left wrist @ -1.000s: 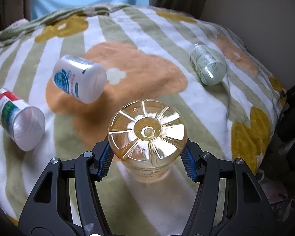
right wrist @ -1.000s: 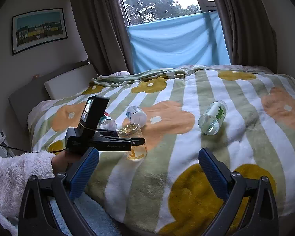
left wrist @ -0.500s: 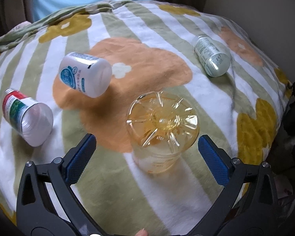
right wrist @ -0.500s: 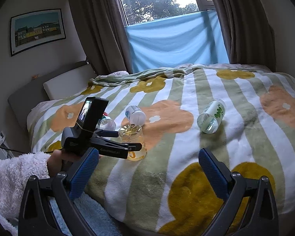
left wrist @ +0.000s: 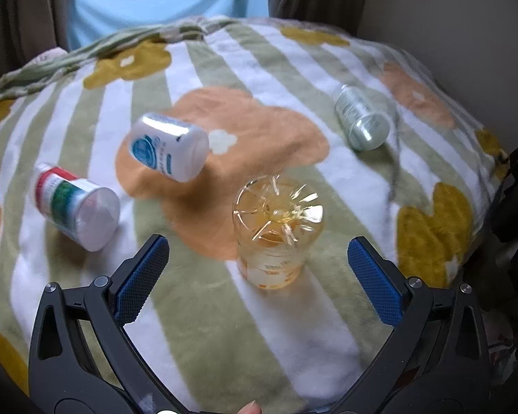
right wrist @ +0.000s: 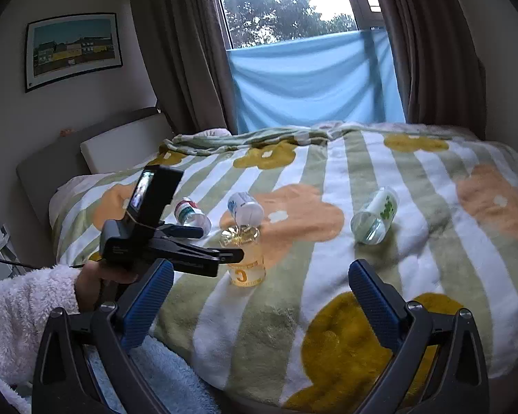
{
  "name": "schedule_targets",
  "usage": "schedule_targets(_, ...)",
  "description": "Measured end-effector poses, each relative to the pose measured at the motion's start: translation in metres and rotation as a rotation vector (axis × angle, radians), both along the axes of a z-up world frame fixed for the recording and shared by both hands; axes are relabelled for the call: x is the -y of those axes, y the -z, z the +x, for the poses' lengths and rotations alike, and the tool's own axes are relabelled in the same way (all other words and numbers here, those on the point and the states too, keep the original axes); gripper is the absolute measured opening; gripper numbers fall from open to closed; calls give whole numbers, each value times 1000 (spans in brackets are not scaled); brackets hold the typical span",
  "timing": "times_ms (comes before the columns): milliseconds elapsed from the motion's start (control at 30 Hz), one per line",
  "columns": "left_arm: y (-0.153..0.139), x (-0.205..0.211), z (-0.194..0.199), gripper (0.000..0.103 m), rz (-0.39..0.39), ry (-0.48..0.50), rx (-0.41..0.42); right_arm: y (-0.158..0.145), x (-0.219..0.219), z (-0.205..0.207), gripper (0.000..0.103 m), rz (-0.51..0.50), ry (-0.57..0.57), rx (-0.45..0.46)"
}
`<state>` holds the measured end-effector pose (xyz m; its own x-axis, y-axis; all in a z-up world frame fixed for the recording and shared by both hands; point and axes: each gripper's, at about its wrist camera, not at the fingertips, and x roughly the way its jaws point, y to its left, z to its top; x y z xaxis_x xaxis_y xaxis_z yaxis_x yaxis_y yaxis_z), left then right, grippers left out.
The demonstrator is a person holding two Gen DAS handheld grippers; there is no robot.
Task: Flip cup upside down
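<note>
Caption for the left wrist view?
Open left gripper behind an upside-down amber cup on a striped blanket.

The blanket [left wrist: 203, 310] carries sage-green and white stripes with orange and mustard-yellow flowers, and the cup [left wrist: 276, 231] at centre frame is clear amber with orange print. At left lie a white bottle [left wrist: 167, 146] with a blue label and a bottle [left wrist: 76, 207] banded red, white and green; the pale green-printed bottle [left wrist: 361, 119] sits upper right. The gripper pads [left wrist: 140, 281] are blue on black arms.

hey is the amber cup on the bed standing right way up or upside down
Upside down. The amber cup shows its ribbed base on top and stands on the blanket, free of the open left claw.
</note>
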<state>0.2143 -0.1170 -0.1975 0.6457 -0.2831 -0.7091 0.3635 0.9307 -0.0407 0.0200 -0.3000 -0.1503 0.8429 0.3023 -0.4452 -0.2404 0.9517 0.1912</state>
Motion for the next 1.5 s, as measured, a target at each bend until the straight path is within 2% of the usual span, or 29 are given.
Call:
schedule_targets(133,-31,-9,-22,103,-36,-15,52,-21,-6,-13,102,-23,10,53)
schedule_targets(333,-99,-38,-77,103,-131,-83,183,-64,-16,-27,102,-61,63,149)
schedule_targets(467,-135,-56,-115,103,-154,-177,278,-97,-24,-28,101,-122,139,210)
schedule_targets(567,-156,-65,-150,103,-157,-254,371,-116,-29,-28,101,-130,186,231)
schedule_targets(700,-162,-72,-186,103,-144,-325,440,-123,-40,-30,101,-155,247,252)
schedule_targets(900,-150,-80,-215,103,-136,-375,473,-101,-62,-41,101,-219,291,246)
schedule_targets(1133,-149,-70,-223,103,-41,-392,521,-93,-60,-44,101,-197,302,220)
schedule_targets(1500,-153,-67,-227,103,-17,-413,548,-98,-61,-49,101,-199,320,237)
